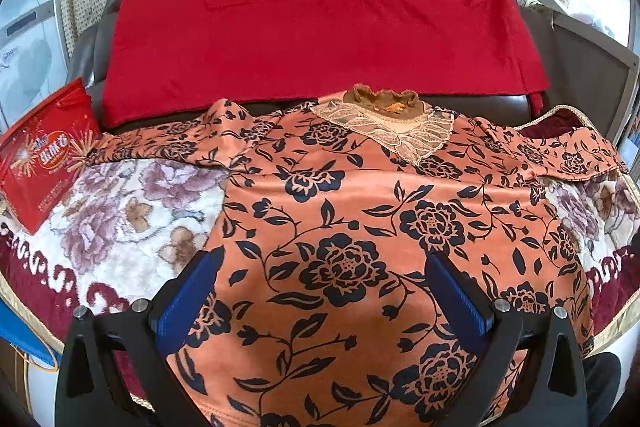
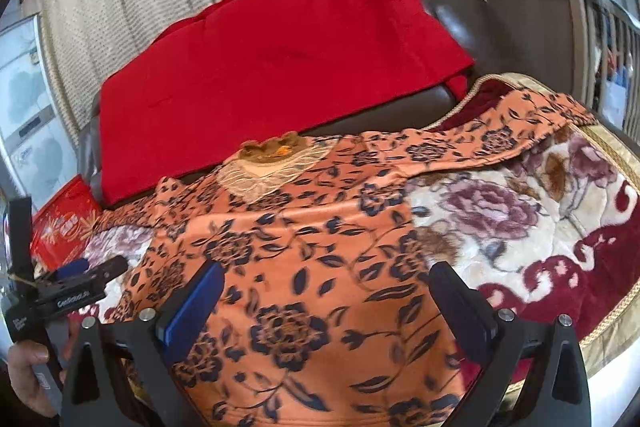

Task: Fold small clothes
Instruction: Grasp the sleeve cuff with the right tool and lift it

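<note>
Orange black-flowered top (image 1: 340,227) hem cut off below frame. My left gripper (image 1: 320,291) and right gripper (image 2: 326,297) both wide open, empty; floral plush blanket (image 2: 520,211) bare rightward.

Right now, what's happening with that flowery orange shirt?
A person is holding a two-finger gripper in each hand above the orange shirt with black flowers, which lies spread flat on a plush floral blanket. Both the left gripper and the right gripper are open and hold nothing. Folding has not begun. A red cloth hangs over the seat back behind.
</note>
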Demonstrator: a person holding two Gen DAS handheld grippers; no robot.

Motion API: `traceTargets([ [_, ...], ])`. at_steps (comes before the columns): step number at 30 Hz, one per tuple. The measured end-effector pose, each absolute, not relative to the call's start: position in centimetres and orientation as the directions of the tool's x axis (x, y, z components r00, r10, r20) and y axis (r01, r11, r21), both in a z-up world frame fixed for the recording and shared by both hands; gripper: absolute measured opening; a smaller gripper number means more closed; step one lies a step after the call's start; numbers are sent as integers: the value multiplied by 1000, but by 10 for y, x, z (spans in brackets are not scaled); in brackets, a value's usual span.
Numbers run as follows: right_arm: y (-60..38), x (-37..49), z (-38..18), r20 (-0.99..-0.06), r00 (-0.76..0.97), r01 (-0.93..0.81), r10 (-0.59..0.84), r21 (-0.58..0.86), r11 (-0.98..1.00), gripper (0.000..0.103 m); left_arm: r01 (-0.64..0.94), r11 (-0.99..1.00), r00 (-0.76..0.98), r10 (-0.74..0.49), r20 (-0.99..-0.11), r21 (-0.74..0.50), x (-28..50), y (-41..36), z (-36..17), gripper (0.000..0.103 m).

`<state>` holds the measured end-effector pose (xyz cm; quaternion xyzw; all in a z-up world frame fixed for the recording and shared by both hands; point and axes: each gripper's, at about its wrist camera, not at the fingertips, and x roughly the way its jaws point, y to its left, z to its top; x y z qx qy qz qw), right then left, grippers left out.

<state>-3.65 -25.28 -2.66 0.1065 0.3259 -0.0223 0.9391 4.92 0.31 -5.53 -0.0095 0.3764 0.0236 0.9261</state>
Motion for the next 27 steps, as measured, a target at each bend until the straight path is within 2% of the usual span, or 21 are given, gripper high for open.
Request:
traceTargets([
  [4, -319, -26, -18, -596, 802, 170, 33, 281, 945, 103, -50, 999, 702, 25, -712, -15, 55, 4, -66, 103],
  [7, -389, -21, -3, -527, 850, 226, 14, 389, 893, 103, -48, 999, 677, 18, -735, -20, 62, 6, -79, 103],
  [12, -559, 2, -10, -443, 897, 352, -3, 709, 611, 103, -72, 997, 647, 39, -761, -11, 69, 12, -98, 103],
  [14, -619, 16, -24, -450, 892, 403, -24, 773, 489, 103, -83, 997, 635, 48, -771, -6, 70, 16, -104, 103],
  [17, -667, 35, -43, -487, 872, 463, -44, 793, 396, 99, -102, 995, 622, 69, -780, 7, 71, 23, -110, 103],
  [19, -686, 47, -54, -487, 872, 471, -39, 816, 335, 87, -120, 993, 610, 85, -788, 15, 72, 28, -114, 103],
  [23, -700, 76, -62, -504, 863, 489, -38, 814, 314, 83, -137, 990, 593, 104, -798, 27, 75, 33, -121, 103],
  [26, -704, 92, -69, -519, 854, 504, -40, 806, 310, 67, -139, 990, 589, 109, -801, 32, 77, 35, -124, 103],
  [27, -703, 97, -74, -529, 847, 516, -42, 802, 302, 56, -140, 990, 589, 109, -801, 32, 77, 35, -124, 103],
])
